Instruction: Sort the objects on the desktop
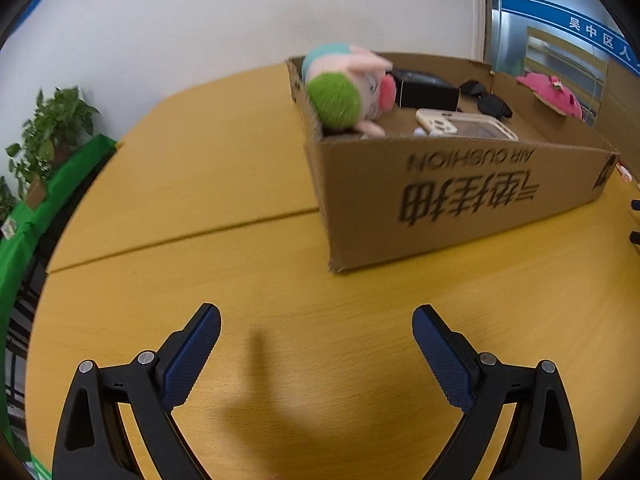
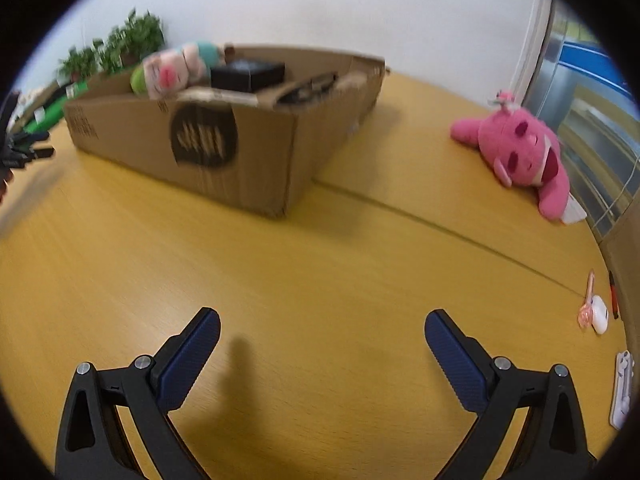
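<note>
A cardboard box [image 1: 460,196] stands on the yellow wooden table [image 1: 200,184]. In it lie a pig plush with green hair [image 1: 348,92], a black box [image 1: 428,94], sunglasses [image 1: 490,100] and a beige cased device [image 1: 464,126]. My left gripper [image 1: 316,320] is open and empty, low over the table in front of the box. My right gripper [image 2: 322,324] is open and empty too, over bare table. In the right wrist view the box [image 2: 224,132] is ahead to the left and a pink plush [image 2: 524,152] lies on the table at the right.
A white earbud case [image 2: 600,314] with a pink item [image 2: 587,304] and a white flat object [image 2: 622,390] lie near the table's right edge. Potted plants [image 1: 48,128] stand beyond the table's left edge. A seam [image 2: 440,224] crosses the table.
</note>
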